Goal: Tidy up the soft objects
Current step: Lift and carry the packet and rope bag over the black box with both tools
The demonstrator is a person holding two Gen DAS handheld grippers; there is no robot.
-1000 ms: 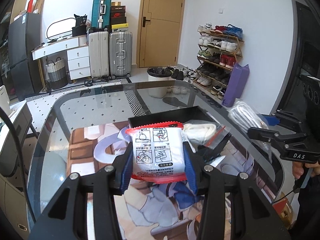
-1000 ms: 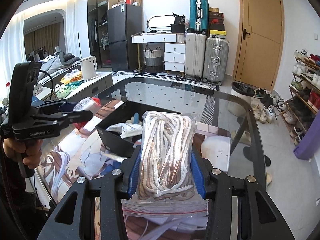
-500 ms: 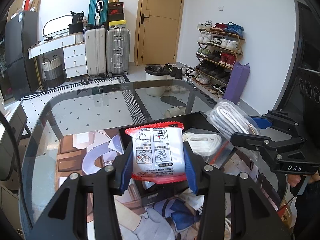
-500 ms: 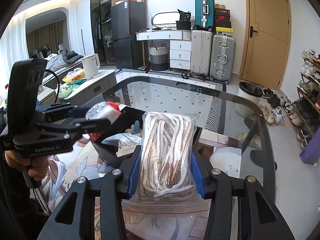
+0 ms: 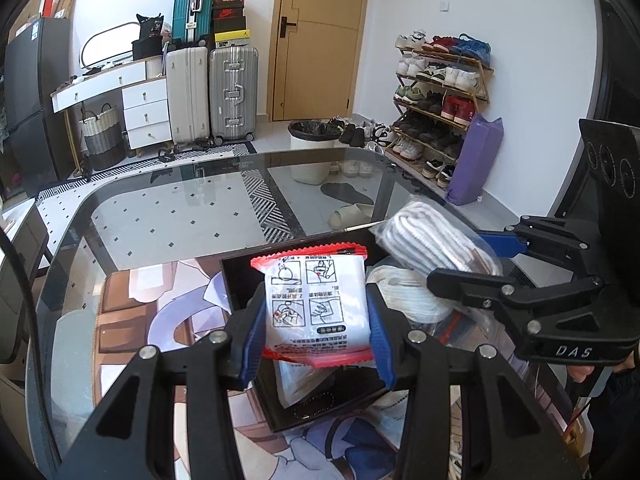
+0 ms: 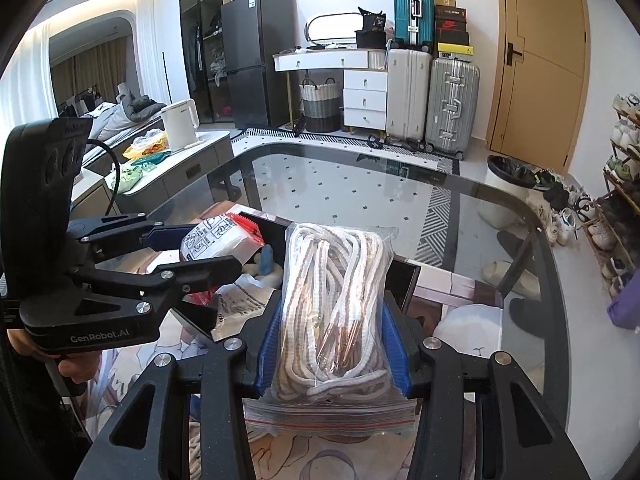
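My left gripper (image 5: 316,312) is shut on a white packet with red edges (image 5: 316,300) and holds it over the black box (image 5: 240,280). It also shows in the right wrist view (image 6: 216,240). My right gripper (image 6: 334,336) is shut on a clear zip bag of white rope (image 6: 332,300), held above the box's right side (image 6: 408,280). The rope bag also shows in the left wrist view (image 5: 432,244). Inside the box lie another bag of white cord (image 5: 404,296) and a printed pouch (image 6: 244,292).
The box sits on a printed mat (image 5: 132,312) on a glass table (image 5: 168,216). More rope lies on the mat at lower right (image 5: 454,460). Beyond the table are suitcases (image 5: 232,92), a bin (image 5: 312,148) and a shoe rack (image 5: 440,96).
Both grippers have moved forward with their loads, from in front of the black box to over it. The rope bag has come closer to the packet.
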